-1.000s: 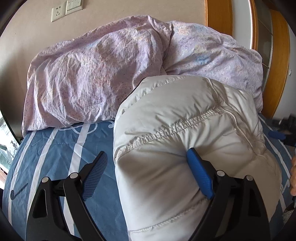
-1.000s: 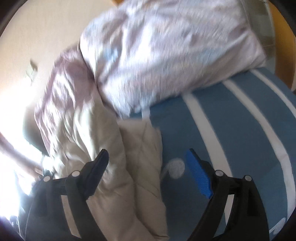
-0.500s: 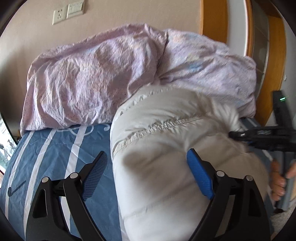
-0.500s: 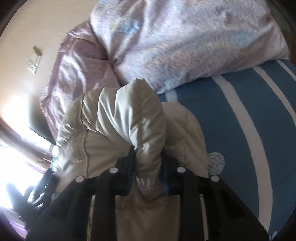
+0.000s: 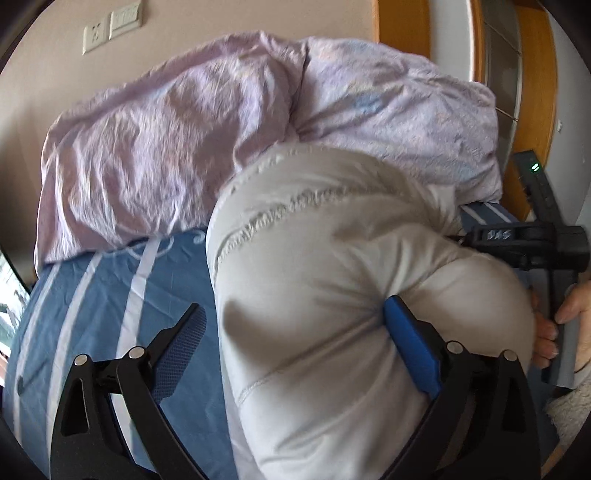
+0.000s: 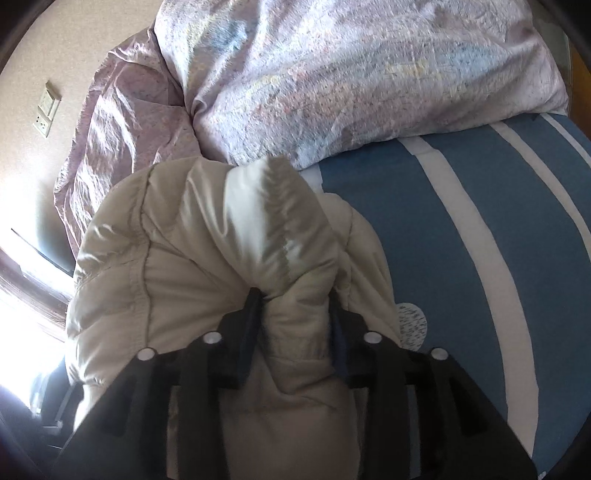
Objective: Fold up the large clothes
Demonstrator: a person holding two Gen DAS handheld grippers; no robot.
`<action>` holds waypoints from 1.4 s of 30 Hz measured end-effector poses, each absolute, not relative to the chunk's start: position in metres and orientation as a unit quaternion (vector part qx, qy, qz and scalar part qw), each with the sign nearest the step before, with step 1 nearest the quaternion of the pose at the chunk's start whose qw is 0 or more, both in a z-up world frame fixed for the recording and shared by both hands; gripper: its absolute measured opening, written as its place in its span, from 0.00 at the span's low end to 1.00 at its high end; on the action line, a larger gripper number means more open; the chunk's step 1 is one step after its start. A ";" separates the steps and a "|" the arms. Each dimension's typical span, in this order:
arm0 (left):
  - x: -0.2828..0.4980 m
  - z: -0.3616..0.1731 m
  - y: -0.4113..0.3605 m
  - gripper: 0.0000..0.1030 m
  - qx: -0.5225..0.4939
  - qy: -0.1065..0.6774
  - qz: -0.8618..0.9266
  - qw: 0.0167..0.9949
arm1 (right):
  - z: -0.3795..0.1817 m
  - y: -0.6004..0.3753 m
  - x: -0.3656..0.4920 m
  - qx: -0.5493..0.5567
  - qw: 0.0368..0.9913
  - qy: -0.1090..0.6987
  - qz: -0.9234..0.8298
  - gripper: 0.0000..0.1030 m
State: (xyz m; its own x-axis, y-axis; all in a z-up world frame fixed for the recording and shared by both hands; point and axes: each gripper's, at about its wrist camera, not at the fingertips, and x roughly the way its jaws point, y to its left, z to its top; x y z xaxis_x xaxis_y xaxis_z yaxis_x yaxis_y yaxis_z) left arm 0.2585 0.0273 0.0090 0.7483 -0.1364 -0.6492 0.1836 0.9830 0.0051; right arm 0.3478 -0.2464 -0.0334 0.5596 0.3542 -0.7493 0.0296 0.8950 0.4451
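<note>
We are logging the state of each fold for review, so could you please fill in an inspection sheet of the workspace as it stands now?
Surface: bed with a blue, white-striped sheet; bare on the side away from the wall.
Job's things: beige padded jacket, bunched and puffed up, lying against the duvet.
Clutter: lilac floral duvet heaped at the head of the bed.
Grippers: left claw wide and opening, one blue pad dented into the jacket, the other clear of it; right claw pinching a fold of the jacket, jaws easing open.
Cables: nothing seen.
Surroundings: wall socket and switch; wooden frame; bright window in the right wrist view.
</note>
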 end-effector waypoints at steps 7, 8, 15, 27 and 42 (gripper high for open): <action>0.255 0.005 0.028 0.99 0.050 0.347 -0.072 0.934 | 0.011 -0.240 0.291 0.153 0.908 0.380 0.088 0.45; 0.255 0.005 0.029 0.99 0.048 0.347 -0.071 0.934 | 0.018 -0.238 0.278 0.143 0.915 0.366 0.092 0.45; 0.256 0.002 0.031 0.99 0.034 0.347 -0.065 0.935 | 0.014 -0.201 0.230 0.060 0.920 0.369 0.120 0.46; 0.262 -0.005 0.027 0.99 0.018 0.342 -0.049 0.938 | -0.025 -0.187 0.266 0.029 0.902 0.418 0.103 0.50; 0.253 0.015 0.041 0.99 0.007 0.345 -0.053 0.937 | -0.014 -0.199 0.251 0.057 0.899 0.420 0.107 0.62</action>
State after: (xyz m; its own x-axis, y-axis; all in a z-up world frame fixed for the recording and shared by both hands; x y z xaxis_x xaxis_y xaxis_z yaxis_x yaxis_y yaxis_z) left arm 0.2528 0.0406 0.0150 0.7560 -0.0952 -0.6476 0.1048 0.9942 -0.0237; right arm 0.2508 -0.1985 -0.0142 0.6244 0.2391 -0.7436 -0.1441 0.9709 0.1912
